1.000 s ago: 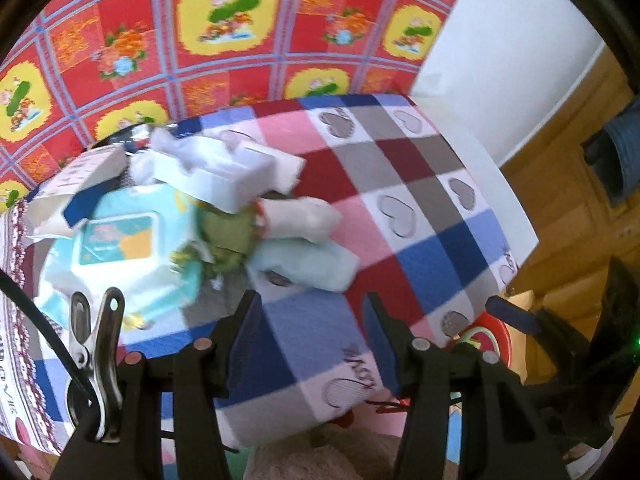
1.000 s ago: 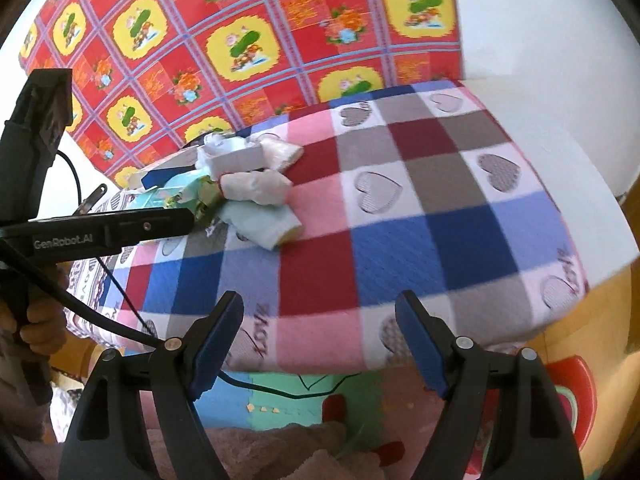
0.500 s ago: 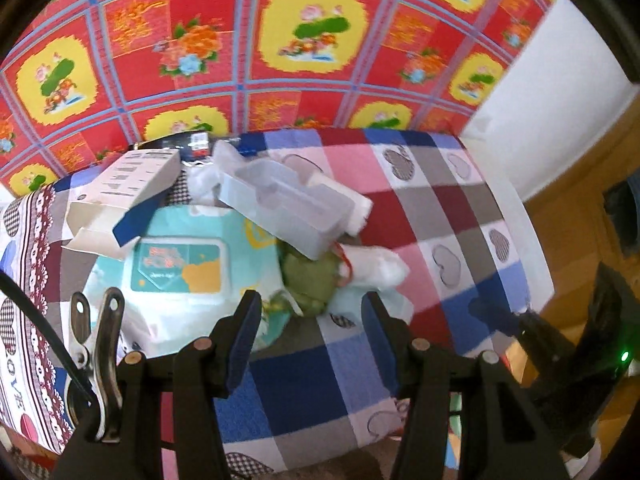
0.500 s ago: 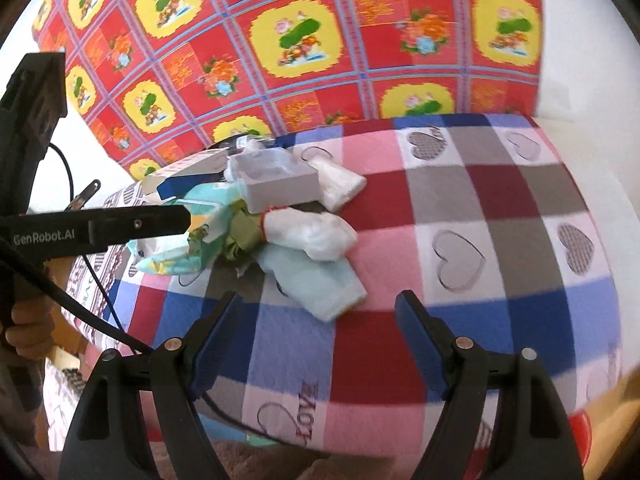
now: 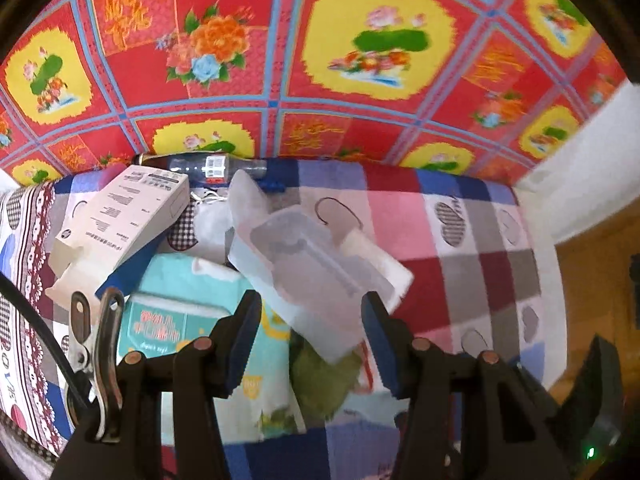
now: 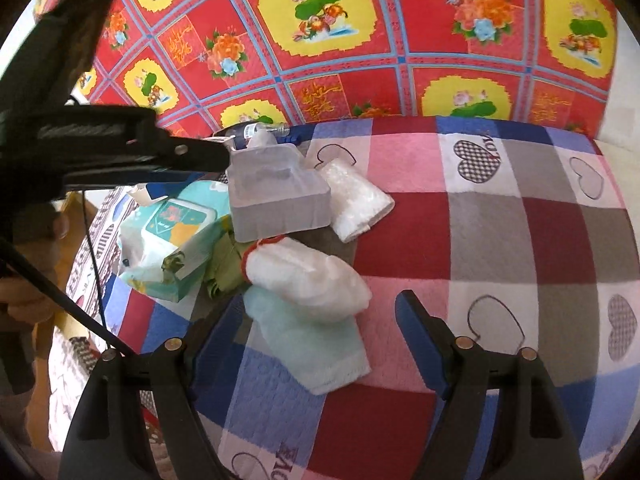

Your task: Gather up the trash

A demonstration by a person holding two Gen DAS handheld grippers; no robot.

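While spread wide and empty, left gripper (image 5: 310,334) poised with clear plastic tray (image 5: 316,276) between its fingertips, right gripper (image 6: 320,332) likewise gaping over pale green cloth (image 6: 316,344): tray probably light, stiff, slippery, best pinched across its rim.

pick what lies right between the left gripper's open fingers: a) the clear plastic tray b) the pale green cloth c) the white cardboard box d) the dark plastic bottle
A: in the left wrist view the clear plastic tray sits in the gap of the open left gripper; the box and bottle lie further off.
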